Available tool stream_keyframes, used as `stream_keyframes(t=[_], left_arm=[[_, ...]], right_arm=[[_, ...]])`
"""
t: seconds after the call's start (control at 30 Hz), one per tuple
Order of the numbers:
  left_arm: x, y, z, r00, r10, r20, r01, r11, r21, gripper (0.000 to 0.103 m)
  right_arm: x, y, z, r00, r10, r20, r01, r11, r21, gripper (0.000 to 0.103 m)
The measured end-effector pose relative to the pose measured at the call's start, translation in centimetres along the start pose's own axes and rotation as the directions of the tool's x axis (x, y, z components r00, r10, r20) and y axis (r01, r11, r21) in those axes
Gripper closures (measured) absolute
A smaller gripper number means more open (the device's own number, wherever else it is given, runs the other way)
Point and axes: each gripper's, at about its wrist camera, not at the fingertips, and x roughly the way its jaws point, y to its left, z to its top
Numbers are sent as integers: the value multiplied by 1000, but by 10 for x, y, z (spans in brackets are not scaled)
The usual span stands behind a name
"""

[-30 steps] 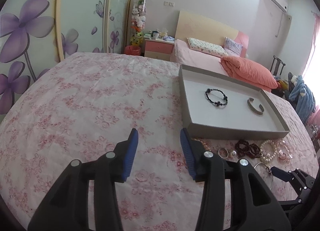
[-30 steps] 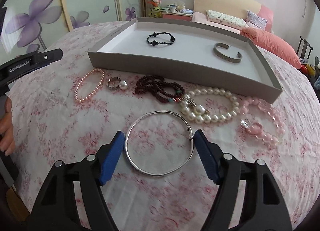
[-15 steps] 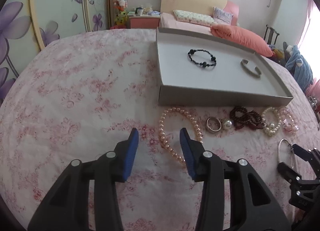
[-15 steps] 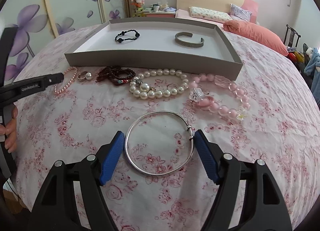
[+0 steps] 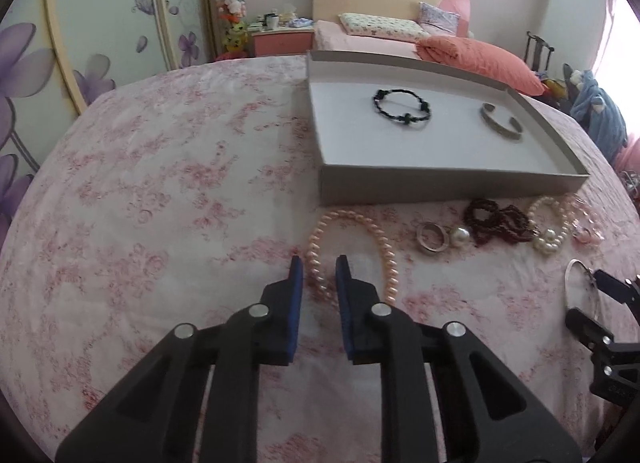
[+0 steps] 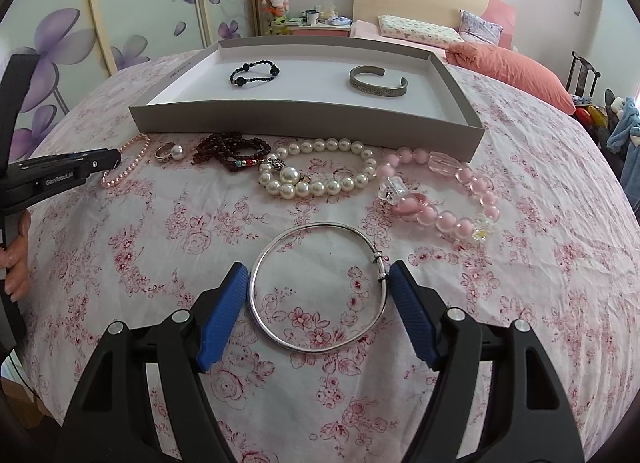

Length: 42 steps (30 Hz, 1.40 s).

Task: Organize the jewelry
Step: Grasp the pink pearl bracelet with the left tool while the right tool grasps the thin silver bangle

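A grey tray [image 5: 440, 183] [image 6: 304, 119] holds a black bead bracelet [image 5: 402, 107] [image 6: 254, 71] and a metal cuff [image 5: 502, 125] [image 6: 378, 81]. In front of it lie a pink pearl bracelet [image 5: 380, 239] [image 6: 124, 159], a ring with a pearl [image 5: 434, 237] [image 6: 169, 151], dark red beads [image 5: 498, 221] [image 6: 232, 151], a white pearl bracelet [image 6: 320, 173], a pink crystal bracelet [image 6: 444, 191] and a silver bangle [image 6: 320, 287]. My left gripper [image 5: 319, 263] has narrowed around the pink pearl strand's left side. My right gripper [image 6: 318, 283] is open, with its fingers on either side of the bangle.
The table carries a pink floral cloth [image 5: 160, 183]. A bed with an orange quilt [image 5: 476, 55] and a nightstand [image 5: 280, 39] stand behind it. A flowered wardrobe [image 5: 80, 43] is at the left.
My left gripper moved right and down onto the pink pearl bracelet, and its jaws closed in around the strand. My right gripper stayed open around the bangle.
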Motion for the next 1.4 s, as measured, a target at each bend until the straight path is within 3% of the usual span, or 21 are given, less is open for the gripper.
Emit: stream_keyframes(t=[0.17, 0.4, 0.73, 1.0, 1.4], left_arm=[[0, -9, -3, 1000, 5, -2, -5, 1000, 29, 81], [-2, -9, -7, 1000, 13, 6, -13, 999, 35, 96], [-10, -5, -14, 1000, -20, 8, 20, 1000, 12, 97], [-32, -1, -16, 992, -94, 84, 97, 995, -32, 97], [-66, 0, -14, 959, -182, 215, 202, 976, -75, 97]], right_arm=[[2, -3, 2, 1000, -4, -11, 4, 1000, 6, 25], [-1, -3, 0, 1000, 8, -24, -9, 1000, -13, 31], [-5, -3, -4, 1000, 19, -14, -19, 1000, -6, 32], [-17, -3, -5, 999, 29, 43, -29, 1000, 10, 32], [-24, -3, -3, 994, 51, 97, -55, 998, 32, 32]])
